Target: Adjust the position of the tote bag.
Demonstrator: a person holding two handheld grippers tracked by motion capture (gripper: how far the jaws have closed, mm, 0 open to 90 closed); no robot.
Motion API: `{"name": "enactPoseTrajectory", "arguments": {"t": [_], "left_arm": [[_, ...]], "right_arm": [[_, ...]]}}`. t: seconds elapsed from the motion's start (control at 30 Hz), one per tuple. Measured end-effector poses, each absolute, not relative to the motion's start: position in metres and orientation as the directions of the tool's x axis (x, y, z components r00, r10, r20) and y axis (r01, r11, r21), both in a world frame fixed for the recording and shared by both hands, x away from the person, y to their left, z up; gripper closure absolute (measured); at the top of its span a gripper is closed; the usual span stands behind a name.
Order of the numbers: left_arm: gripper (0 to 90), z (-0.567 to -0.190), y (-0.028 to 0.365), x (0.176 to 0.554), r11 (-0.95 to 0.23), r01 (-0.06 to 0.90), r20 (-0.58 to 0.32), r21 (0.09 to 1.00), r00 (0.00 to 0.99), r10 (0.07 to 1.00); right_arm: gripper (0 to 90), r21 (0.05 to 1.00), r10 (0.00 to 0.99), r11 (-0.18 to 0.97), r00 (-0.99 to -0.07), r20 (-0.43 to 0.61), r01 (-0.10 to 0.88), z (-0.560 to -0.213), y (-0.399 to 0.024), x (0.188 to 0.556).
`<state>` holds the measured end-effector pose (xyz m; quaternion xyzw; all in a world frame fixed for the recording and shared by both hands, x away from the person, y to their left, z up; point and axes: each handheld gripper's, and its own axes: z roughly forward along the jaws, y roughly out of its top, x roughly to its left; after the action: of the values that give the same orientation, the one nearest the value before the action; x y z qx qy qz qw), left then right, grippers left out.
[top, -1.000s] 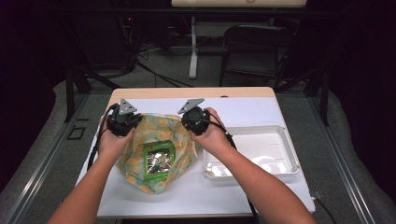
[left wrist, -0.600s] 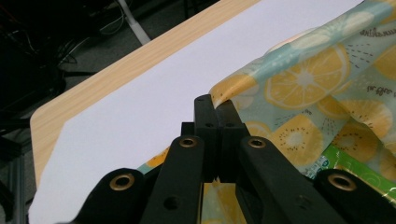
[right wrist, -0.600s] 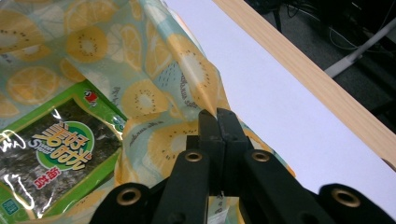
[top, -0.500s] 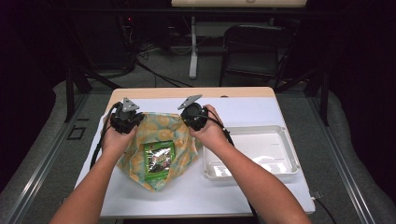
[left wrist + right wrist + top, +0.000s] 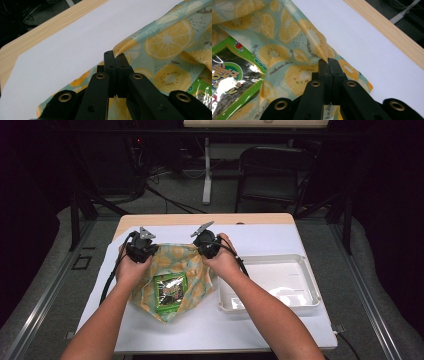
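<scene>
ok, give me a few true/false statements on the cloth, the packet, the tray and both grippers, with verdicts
1. Left gripper is shut on the cloth edge. True.
2. Right gripper hangs open above the cloth. False: it is shut on the cloth.
3. The green packet lies on the cloth. True.
4. The packet is in the tray. False: the tray sits apart, beside the cloth.
5. The cloth is plain white. False: fruit-slice print.

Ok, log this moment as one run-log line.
left gripper: shut on cloth | right gripper: shut on cloth | snack packet: on cloth | tray: empty
</scene>
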<state>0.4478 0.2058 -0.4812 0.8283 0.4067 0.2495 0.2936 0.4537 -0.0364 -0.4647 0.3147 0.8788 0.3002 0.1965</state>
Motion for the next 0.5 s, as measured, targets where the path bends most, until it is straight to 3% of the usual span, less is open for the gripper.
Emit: {"name": "enactPoseTrajectory", "arguments": {"t": [0.5], "left_arm": [[89.6, -0.501, 0.200, 0.456, -0.505, 0.574, 0.156, 0.644, 0.548, 0.822]], "right_arm": [[90.0, 0.619, 0.689, 0.619, -0.713, -0.133, 0.483, -0.486, -0.036, 0.465]]}}
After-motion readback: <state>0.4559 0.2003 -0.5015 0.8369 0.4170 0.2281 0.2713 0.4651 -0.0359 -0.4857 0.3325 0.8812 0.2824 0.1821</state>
